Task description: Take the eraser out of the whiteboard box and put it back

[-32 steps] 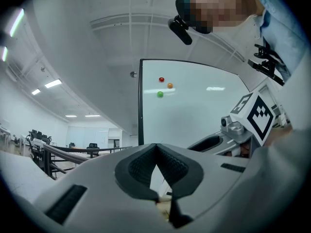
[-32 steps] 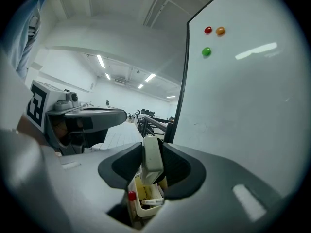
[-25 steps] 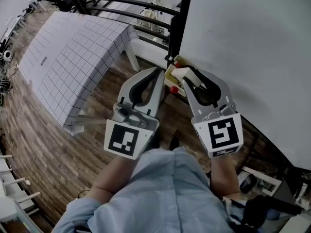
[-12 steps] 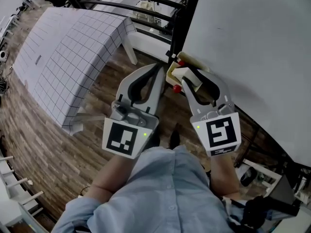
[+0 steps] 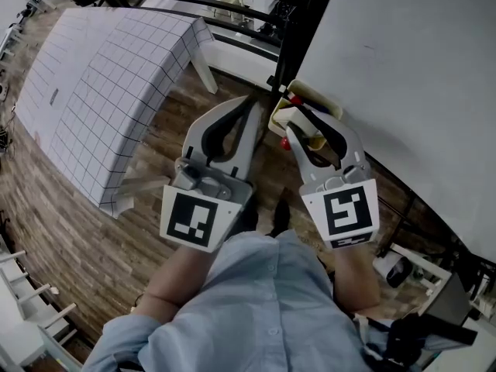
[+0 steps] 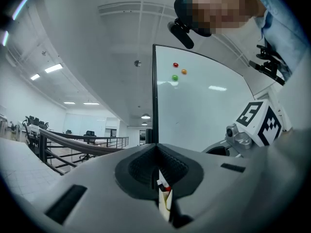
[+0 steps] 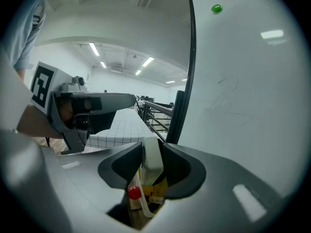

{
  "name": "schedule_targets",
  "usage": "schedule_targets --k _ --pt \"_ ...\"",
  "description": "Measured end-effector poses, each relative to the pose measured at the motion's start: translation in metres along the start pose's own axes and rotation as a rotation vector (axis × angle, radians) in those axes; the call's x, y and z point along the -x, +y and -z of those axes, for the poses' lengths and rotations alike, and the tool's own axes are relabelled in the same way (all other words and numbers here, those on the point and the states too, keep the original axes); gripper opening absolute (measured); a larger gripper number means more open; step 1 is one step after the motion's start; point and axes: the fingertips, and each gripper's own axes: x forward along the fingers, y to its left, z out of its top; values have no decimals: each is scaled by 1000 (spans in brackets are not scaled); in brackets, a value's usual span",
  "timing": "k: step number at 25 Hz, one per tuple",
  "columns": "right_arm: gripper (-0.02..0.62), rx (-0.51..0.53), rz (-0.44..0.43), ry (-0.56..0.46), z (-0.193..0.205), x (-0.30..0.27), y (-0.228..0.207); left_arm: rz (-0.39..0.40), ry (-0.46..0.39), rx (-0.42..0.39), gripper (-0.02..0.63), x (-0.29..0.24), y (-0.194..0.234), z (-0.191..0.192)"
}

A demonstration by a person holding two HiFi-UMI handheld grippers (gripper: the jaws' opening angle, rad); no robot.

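My right gripper is shut on the white eraser, which stands upright between its jaws. It hangs just above the cream whiteboard box, fixed at the lower left corner of the whiteboard. In the right gripper view the box's yellow inside and a red cap show under the eraser. My left gripper is beside the box's left end, shut with nothing in it; through its narrow slit a strip of the box shows.
The whiteboard's black frame post rises just behind the box. A table with a gridded cloth stands to the left, black railings behind it. Coloured magnets sit high on the board. Wooden floor lies below.
Both grippers have sunk a little and edged toward the whiteboard's corner. The right one keeps its hold on the eraser over the box; the left stays shut.
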Motion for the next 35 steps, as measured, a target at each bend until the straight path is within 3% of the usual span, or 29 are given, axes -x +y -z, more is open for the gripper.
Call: schedule_targets --k 14,24,35 --pt "130 27 -8 109 24 -27 3 59 30 27 -2 -29 16 21" --pt "132 94 0 189 42 -43 15 60 55 46 -2 -32 28 34" --pt "146 26 18 175 45 -44 13 61 50 50 -2 -23 25 32"
